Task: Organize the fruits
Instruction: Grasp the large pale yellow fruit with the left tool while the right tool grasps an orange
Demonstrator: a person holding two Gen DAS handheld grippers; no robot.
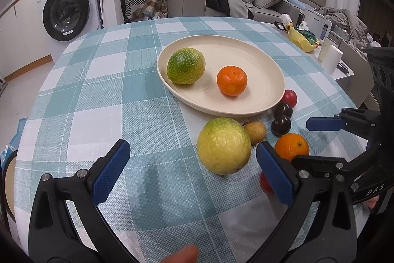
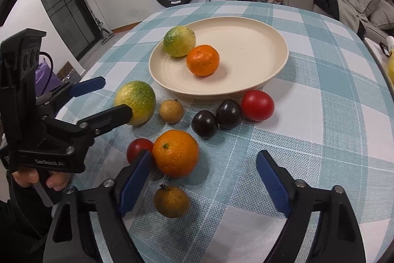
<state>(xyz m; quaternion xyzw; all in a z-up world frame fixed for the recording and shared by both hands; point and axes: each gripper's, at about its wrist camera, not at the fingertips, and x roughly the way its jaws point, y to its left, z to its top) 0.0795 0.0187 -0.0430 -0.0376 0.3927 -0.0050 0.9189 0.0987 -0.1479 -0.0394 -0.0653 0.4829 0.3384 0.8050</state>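
Your tabletop (image 2: 320, 115) wears a teal-and-white plaid cloth. The plate (image 2: 258, 41) is plain cream, holding a speckled green-yellow citrus (image 2: 179, 41) and an orange mandarin (image 2: 202, 60). Lower down in the right wrist view sit two near-black plums (image 2: 204, 124) and a red tomato (image 2: 257, 105). Your jaws carry blue pads on black.

"DAS" on the right gripper (image 1: 325, 137) body, "GenRobot.AI" on the left gripper (image 2: 108, 97) body
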